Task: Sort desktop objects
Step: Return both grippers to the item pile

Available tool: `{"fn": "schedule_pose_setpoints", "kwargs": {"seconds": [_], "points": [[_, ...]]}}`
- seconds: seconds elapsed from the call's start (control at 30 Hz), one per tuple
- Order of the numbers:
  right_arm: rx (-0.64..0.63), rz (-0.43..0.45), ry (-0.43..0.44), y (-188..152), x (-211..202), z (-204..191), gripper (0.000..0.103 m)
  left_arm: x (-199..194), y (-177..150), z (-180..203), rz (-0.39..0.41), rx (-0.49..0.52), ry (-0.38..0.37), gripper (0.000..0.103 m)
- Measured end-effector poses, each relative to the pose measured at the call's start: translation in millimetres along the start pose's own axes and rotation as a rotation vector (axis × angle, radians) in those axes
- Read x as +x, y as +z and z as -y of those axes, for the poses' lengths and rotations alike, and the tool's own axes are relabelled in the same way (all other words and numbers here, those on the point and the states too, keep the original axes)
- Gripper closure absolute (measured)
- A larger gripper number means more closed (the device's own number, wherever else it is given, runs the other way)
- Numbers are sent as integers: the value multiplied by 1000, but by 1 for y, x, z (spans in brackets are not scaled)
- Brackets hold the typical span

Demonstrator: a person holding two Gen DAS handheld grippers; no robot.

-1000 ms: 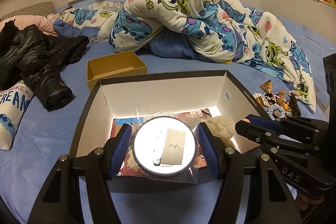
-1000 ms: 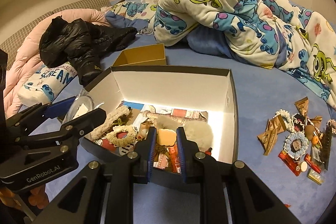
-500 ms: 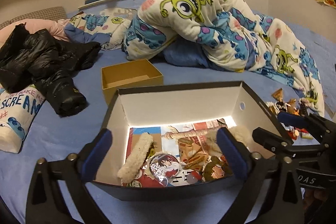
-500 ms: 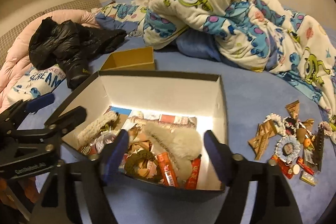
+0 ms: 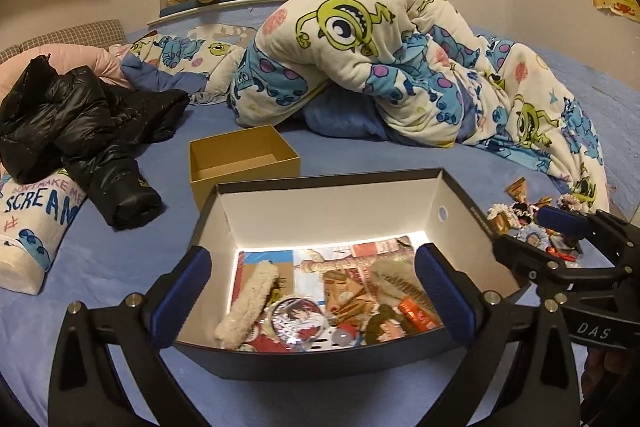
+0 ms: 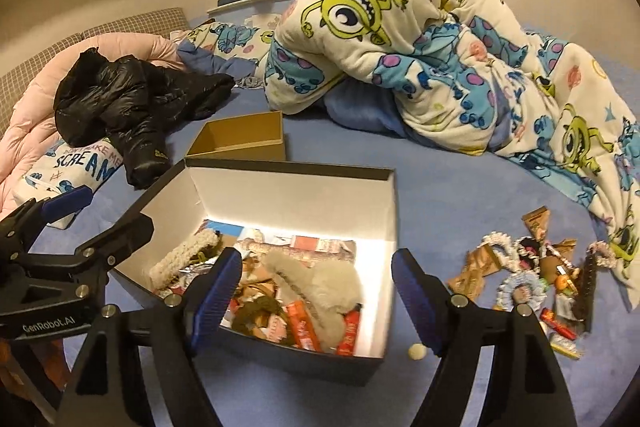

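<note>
A big dark box [image 5: 332, 183] with white inside walls sits on a blue bed [image 5: 120, 247]. It is full of little things: a round badge [image 5: 298, 319] with a cartoon face, a fluffy cream hair clip [image 5: 244, 303], a furry grey clip [image 6: 320, 291] and red snack packs [image 6: 348, 327]. The left gripper [image 5: 312, 291] hangs over the near side of the box with its blue pads spread wide and nothing between them. The right gripper [image 6: 316, 299] hangs over the near right part of the box, also spread wide and holding nothing. A pile of small things [image 6: 536, 267] waits on the bed, right of the box. A small white ball [image 6: 416, 351] lies just beside the near right corner of the box. A small brown box [image 5: 244, 159] stands just behind the big one. Far off are a black jacket [image 5: 80, 123] on the left and a cartoon blanket [image 5: 400, 67].
</note>
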State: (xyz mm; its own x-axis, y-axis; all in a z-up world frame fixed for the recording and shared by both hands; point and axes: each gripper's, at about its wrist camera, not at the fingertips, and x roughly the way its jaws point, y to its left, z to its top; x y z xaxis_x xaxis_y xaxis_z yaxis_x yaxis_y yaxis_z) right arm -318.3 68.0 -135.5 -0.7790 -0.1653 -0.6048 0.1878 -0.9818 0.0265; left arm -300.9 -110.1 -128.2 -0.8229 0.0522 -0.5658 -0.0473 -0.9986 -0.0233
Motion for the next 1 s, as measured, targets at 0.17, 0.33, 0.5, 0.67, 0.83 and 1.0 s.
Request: {"fn": "schedule_pose_setpoints", "kwargs": {"seconds": [0.17, 0.33, 0.5, 0.67, 0.83, 1.0], "points": [[22, 12, -41, -5, -15, 30, 24, 0, -1, 23, -5, -7, -38, 0], [42, 22, -100, -14, -34, 70, 24, -3, -3, 56, 5, 32, -71, 0], [60, 31, -141, -32, -56, 114, 24, -6, -14, 96, 4, 39, -161, 0], [57, 23, -157, -61, -73, 157, 24, -4, -33, 150, -22, 105, -225, 0], [99, -23, -170, -94, -76, 199, 24, 6, -55, 202, -66, 156, -287, 0], [152, -62, -167, -123, -68, 223, 24, 19, -78, 242, -104, 199, -343, 0]]}}
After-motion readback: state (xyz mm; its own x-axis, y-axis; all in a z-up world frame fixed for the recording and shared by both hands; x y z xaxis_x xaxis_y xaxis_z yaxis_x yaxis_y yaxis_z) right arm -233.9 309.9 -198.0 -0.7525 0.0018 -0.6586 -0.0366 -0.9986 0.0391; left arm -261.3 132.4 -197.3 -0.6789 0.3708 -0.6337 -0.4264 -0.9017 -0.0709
